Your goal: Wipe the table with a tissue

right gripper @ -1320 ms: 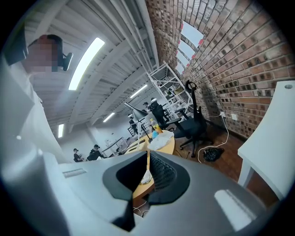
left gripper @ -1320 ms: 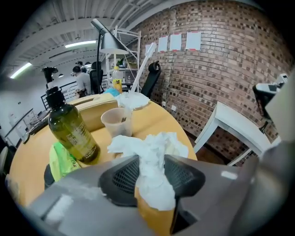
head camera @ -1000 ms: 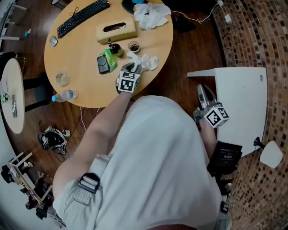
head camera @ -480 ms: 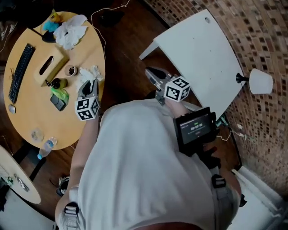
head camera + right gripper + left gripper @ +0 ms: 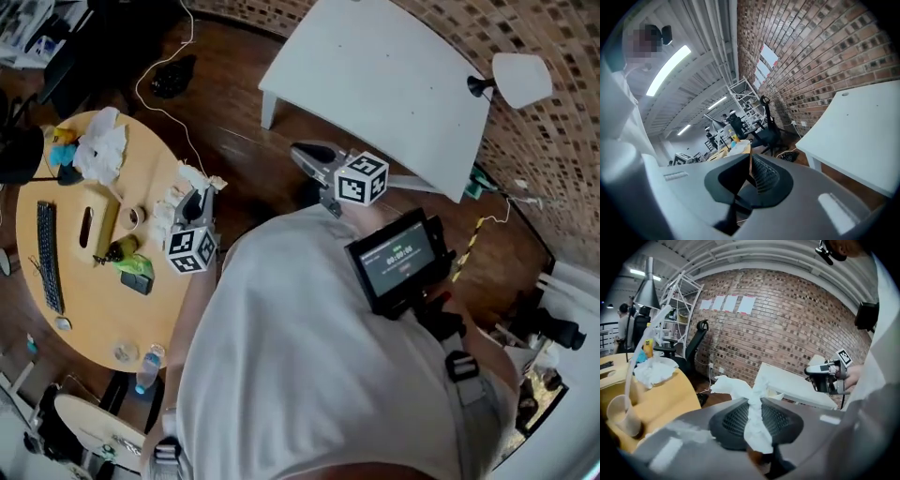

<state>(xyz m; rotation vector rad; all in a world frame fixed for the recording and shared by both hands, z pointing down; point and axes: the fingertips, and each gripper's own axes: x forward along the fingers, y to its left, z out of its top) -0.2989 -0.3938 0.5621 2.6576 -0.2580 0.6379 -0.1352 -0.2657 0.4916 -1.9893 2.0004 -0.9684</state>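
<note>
At the edge of the round wooden table [image 5: 89,309], left gripper [image 5: 195,201], jaws just closing, pinches tissue [image 5: 193,178]; right gripper [image 5: 306,152] clenched, empty, over wood floor [image 5: 234,112] near white table [image 5: 375,75]; brick wall [image 5: 562,159] beyond.

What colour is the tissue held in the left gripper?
White tissue, clearest in the left gripper view.

**Clutter Round the Edges**

A black keyboard [image 5: 49,256] lay at the far left, with a water bottle [image 5: 148,368] at lower left. A white lamp [image 5: 521,78] stood at upper right beside the brick wall [image 5: 562,159]. A dark screen [image 5: 398,261] glowed right of centre.
</note>
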